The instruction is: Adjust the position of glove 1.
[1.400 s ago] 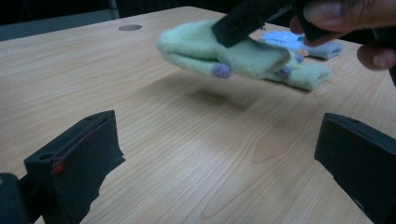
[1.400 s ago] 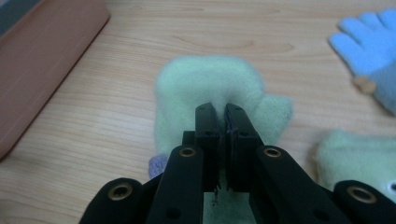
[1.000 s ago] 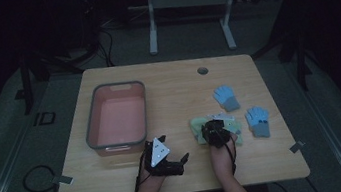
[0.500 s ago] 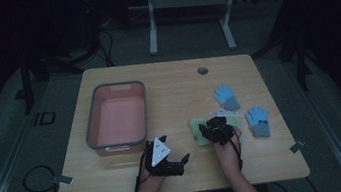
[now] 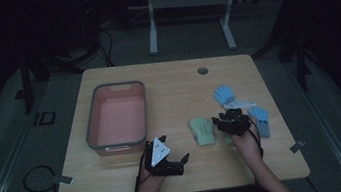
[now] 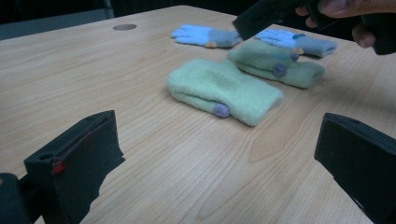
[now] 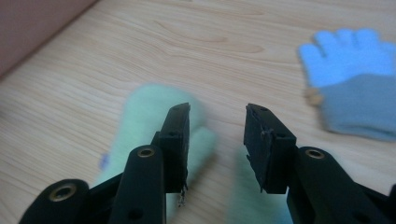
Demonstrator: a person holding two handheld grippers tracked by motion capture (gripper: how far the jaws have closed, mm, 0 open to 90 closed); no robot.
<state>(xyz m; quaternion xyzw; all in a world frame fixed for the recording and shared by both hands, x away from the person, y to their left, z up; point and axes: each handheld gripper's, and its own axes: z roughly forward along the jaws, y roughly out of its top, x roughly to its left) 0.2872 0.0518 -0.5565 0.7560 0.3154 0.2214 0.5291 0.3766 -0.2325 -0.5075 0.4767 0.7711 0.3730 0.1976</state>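
We see the right gripper [image 5: 226, 120] held above the wooden table [image 5: 173, 90], the person's forearm coming in from the near edge with the wrist bent so the tool tips forward and down. Its two black jaws have just been opening and now stand partly apart with nothing between them — bare wood grain shows in the gap in the right gripper view. Just below and to its left lies the pale green fleece mitten [image 5: 202, 130], flat on the tabletop, soft and fuzzy, with a small purple button at its cuff; a second green mitten [image 6: 275, 63] lies close behind it in the left gripper view, partly under the right gripper.

The left gripper [image 5: 176, 160] rests low near the table's front edge, a grey three-cornered plate on its top, pointing toward the mittens. Its jaws are spread wide and empty.

Two light blue knitted gloves with grey cuffs — one [image 5: 223, 94] farther back, the other [image 5: 260, 118] to the right of the right gripper — lie flat. A pink plastic tub [image 5: 92, 118] with a grey rim stands to the left.
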